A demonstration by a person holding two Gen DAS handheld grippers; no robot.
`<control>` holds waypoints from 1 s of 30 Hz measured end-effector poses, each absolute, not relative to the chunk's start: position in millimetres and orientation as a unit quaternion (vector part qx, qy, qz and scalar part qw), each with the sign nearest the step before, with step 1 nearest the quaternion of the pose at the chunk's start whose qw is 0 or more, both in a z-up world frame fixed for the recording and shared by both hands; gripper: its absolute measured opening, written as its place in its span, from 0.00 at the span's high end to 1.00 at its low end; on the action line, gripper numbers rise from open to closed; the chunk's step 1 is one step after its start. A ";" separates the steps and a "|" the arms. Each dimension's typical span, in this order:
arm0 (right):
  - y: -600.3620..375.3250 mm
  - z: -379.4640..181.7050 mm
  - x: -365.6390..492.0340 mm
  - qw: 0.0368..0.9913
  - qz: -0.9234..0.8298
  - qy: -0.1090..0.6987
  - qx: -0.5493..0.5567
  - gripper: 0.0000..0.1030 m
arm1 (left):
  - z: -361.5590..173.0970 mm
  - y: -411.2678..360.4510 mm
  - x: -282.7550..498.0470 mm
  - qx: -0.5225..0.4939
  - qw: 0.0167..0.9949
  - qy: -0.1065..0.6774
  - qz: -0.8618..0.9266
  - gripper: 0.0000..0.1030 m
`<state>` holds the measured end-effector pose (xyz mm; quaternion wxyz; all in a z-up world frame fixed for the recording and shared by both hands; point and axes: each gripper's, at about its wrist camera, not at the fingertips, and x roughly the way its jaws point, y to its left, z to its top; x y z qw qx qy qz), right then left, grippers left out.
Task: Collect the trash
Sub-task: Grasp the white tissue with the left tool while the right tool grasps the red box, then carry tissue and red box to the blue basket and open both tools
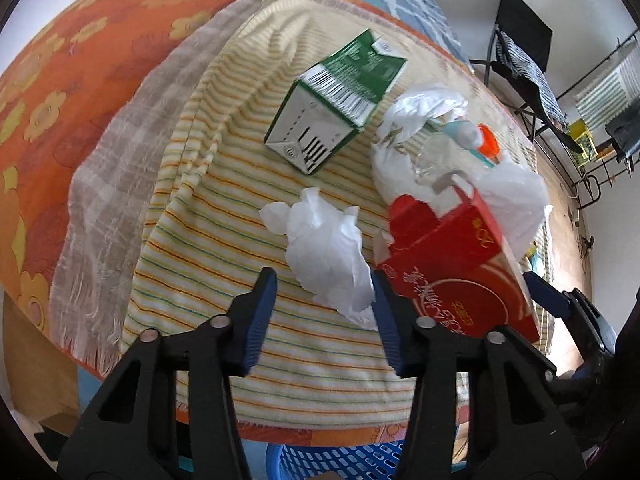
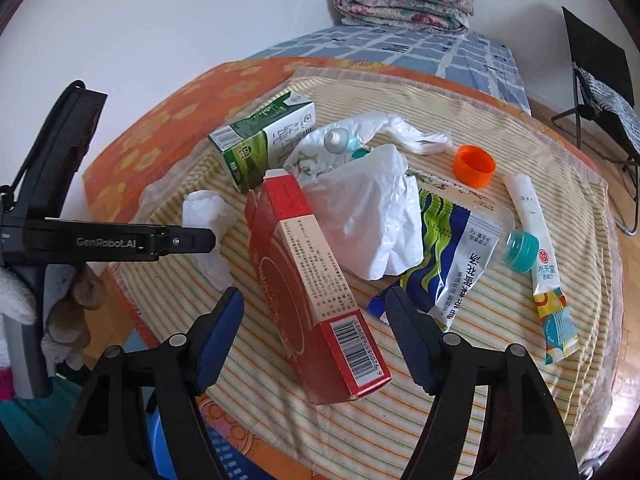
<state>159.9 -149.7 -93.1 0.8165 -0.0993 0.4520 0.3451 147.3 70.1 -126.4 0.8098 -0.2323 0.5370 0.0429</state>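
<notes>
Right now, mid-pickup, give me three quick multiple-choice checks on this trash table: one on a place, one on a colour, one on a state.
1. Where is the crumpled white tissue relative to the red box?
A. on top of it
B. beside it on the striped cloth
C. inside it

2. What colour is the loose bottle cap lying alone on the cloth?
A. orange
B. black
C. purple

3. How does the right gripper stand?
A. shut on the green carton
B. jaws apart, either side of the red box's near end
C. holding the white plastic bag

Answers:
1 B, the tissue lies on the striped cloth next to the box.
2 A, the cap is bright orange.
3 B, both blue pads show clear gaps to the box.
</notes>
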 end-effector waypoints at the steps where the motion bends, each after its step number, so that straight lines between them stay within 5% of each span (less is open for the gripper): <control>1: -149.6 -93.8 159.6 0.815 0.346 0.454 -0.098 0.36 | -127.8 71.3 148.2 -0.233 0.809 0.538 0.043 0.56; 10: -145.6 -103.3 155.5 0.792 0.367 0.479 -0.087 0.78 | -129.9 80.1 145.7 -0.234 0.809 0.537 0.050 0.78; 30: -191.6 -50.8 105.2 0.810 0.400 0.428 -0.033 0.81 | -80.3 63.7 83.1 -0.221 0.846 0.486 0.009 0.80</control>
